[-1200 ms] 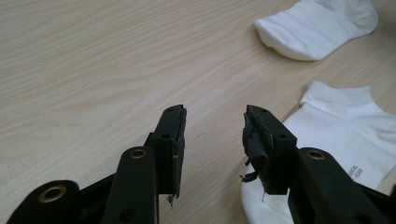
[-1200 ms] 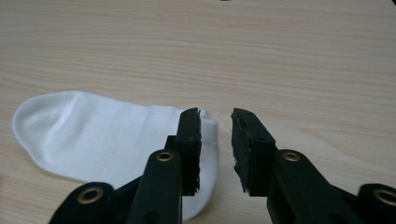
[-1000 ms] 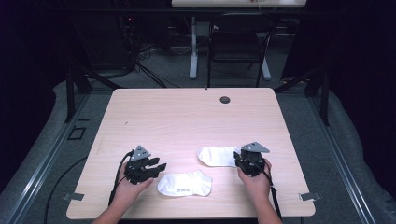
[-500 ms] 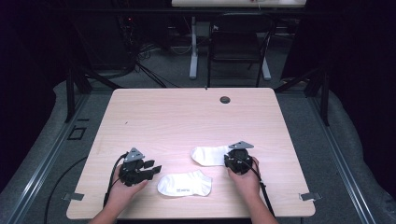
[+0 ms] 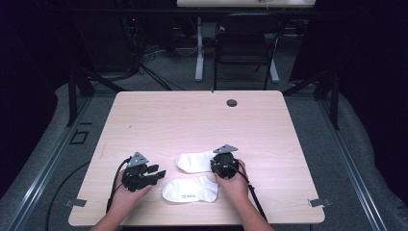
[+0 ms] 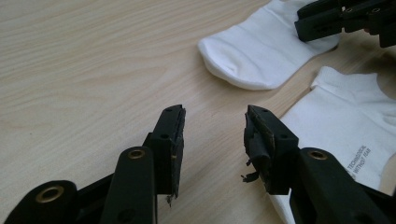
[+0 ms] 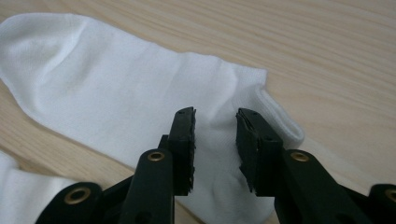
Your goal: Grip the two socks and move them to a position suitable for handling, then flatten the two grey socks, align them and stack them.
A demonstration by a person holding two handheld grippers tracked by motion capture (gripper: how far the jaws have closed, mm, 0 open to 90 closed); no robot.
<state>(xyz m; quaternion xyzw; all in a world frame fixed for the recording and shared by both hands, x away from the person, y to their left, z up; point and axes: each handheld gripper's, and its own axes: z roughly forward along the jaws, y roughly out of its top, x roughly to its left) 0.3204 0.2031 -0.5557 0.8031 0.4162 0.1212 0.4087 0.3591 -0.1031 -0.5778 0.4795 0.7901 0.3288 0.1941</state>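
Socks, two white ankle socks, are lying near the front edge of the table [image 5: 144,115]: the farther sock [image 5: 195,161] is lying just behind the nearer sock [image 5: 188,189], which carries small printed lettering and is sitting closest to the front edge, between the two hands. The right gripper [image 7: 215,123] is being held over the cuff end of the farther sock, its jaws having just been closing and now standing at a narrow gap with the fabric below and between them; the pads are not yet seen pressing on the cloth. The left gripper [image 6: 212,128] is being held low over bare wood just left of the nearer sock's toe end, its jaws standing moderately apart with nothing between them.

A pinch could be missed here: thin knit lying flat is easily being skated over, so the pads may close on air or catch only the top layer of the cuff, letting the sock unfold and droop when lifted. If too deep a bite is being taken, the table could be scraped. The neighbouring sock is lying near, so it could be dragged along or snagged.
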